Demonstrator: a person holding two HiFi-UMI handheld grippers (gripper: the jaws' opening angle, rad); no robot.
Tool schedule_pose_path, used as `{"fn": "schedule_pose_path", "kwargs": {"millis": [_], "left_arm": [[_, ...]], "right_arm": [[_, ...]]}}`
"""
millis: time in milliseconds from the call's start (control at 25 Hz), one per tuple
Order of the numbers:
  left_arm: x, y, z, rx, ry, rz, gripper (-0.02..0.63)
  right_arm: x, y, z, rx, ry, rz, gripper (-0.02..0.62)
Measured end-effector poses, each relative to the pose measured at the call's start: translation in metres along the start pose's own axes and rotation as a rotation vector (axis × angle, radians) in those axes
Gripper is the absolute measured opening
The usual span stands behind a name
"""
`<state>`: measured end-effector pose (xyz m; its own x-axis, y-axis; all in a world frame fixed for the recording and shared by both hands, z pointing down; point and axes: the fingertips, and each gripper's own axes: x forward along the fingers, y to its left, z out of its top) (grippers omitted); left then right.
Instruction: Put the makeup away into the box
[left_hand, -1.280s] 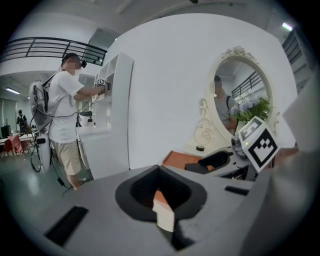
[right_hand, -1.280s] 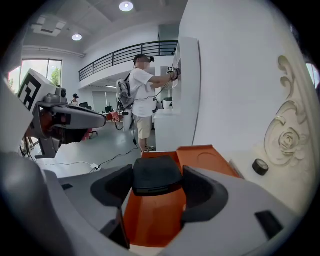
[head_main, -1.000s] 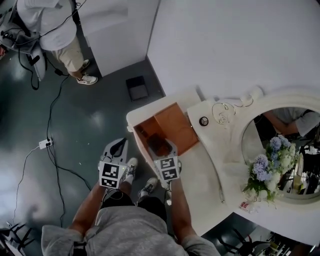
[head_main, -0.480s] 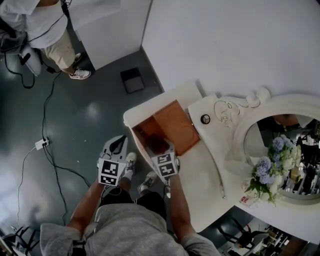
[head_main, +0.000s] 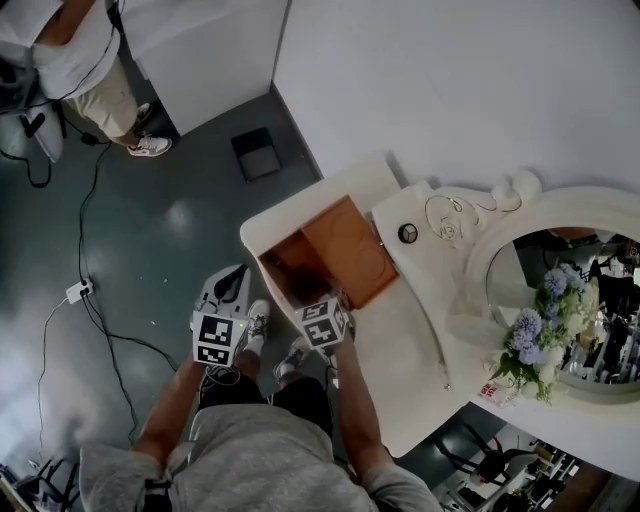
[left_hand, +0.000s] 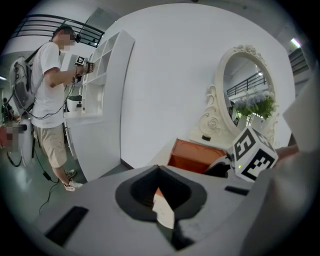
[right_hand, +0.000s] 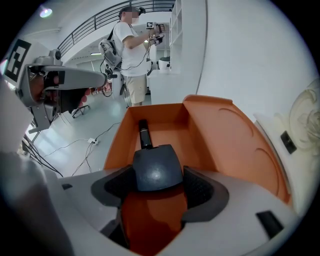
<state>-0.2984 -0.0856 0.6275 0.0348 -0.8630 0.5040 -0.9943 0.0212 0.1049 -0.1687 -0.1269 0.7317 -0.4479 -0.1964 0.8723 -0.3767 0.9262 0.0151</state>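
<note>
Makeup compact (right_hand: 156, 169), dark and rounded, is clamped between the right gripper's (head_main: 308, 293) jaws, over the near end of the open orange box (right_hand: 235, 145). A dark tube (right_hand: 144, 134) lies inside the box. The left gripper (head_main: 232, 285) has its jaws together on nothing, off the white dressing table (head_main: 400, 345) and above the grey floor (head_main: 150, 250). An oval mirror (head_main: 540, 260) stands at the right.

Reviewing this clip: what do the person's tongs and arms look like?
The left tongs and right tongs are pale grey moulded shells with dark padded inner faces. Each carries a white cube printed with black square markers, the left cube and the right cube. The person wears a grey short-sleeved top, so the forearms are uncovered.
</note>
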Motion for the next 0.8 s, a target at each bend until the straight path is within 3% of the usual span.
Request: {"fn": "schedule_pose_path", "kwargs": {"millis": [440, 800], "left_arm": [[-0.004, 0.004, -0.003, 0.001, -0.007, 0.015, 0.0], [-0.018, -0.019, 0.021, 0.045, -0.052, 0.01, 0.0]], "right_arm": [[0.0, 0.0, 0.0, 0.017, -0.016, 0.014, 0.327], [-0.045, -0.007, 0.022, 0.102, -0.191, -0.003, 0.327]]}}
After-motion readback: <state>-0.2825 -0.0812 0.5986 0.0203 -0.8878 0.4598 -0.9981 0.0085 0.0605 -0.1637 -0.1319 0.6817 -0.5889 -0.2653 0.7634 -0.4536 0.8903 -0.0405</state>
